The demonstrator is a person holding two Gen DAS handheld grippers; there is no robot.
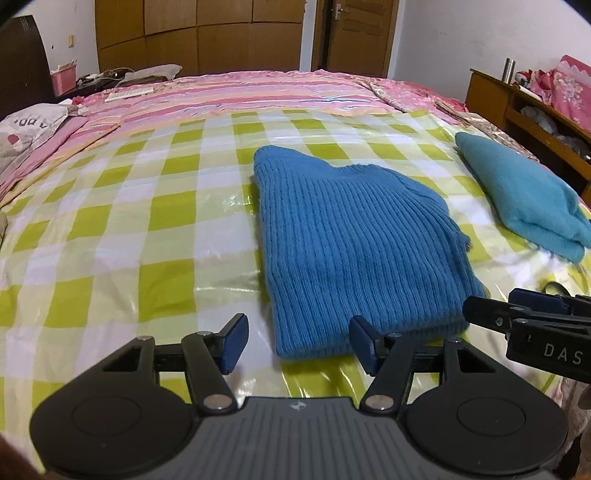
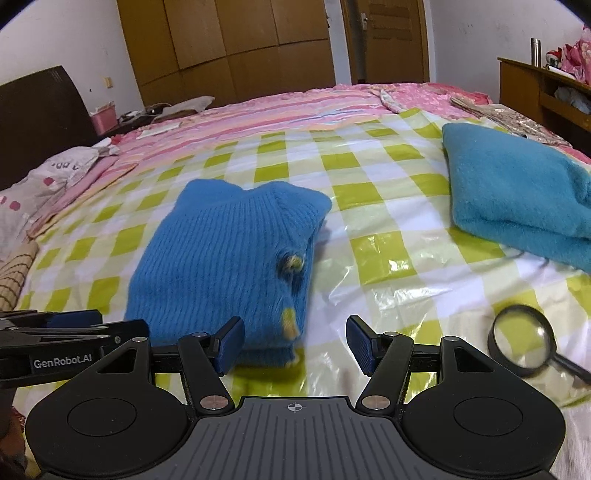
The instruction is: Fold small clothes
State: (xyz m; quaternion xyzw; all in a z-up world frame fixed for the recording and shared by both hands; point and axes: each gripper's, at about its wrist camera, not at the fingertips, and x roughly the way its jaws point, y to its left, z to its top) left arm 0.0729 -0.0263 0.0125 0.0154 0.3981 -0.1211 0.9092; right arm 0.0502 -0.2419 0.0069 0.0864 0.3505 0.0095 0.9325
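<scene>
- The work surface is a bed [image 1: 258,92] with a pink striped cover, and over its near part lies a glossy plastic sheet [image 1: 110,221] checked in lime green and white.
- Behind the bed stand a brown wooden wardrobe [image 1: 199,33] and a wooden door [image 1: 354,33] against white walls; a dark headboard [image 2: 40,110] is at the left and a wooden shelf unit [image 1: 524,107] at the right.
- Two folded garments lie on the sheet, well apart.
- One is a blue ribbed knit sweater [image 1: 351,251], folded into a compact rectangle near the middle, its near edge just in front of both tools.
- The other is a teal fleecy garment [image 2: 517,192], folded, further right.
- One magnifying glass [image 2: 522,339] lies on the sheet near the right edge.
- One pillow [image 1: 29,125] with printed letters rests at the left.
- Two grippers: the left gripper [image 1: 295,343] has its fingers apart, the sweater's near edge partly between them, unpinched.
- The right gripper [image 2: 295,341] also stands apart, empty, at the sweater's near right corner.
</scene>
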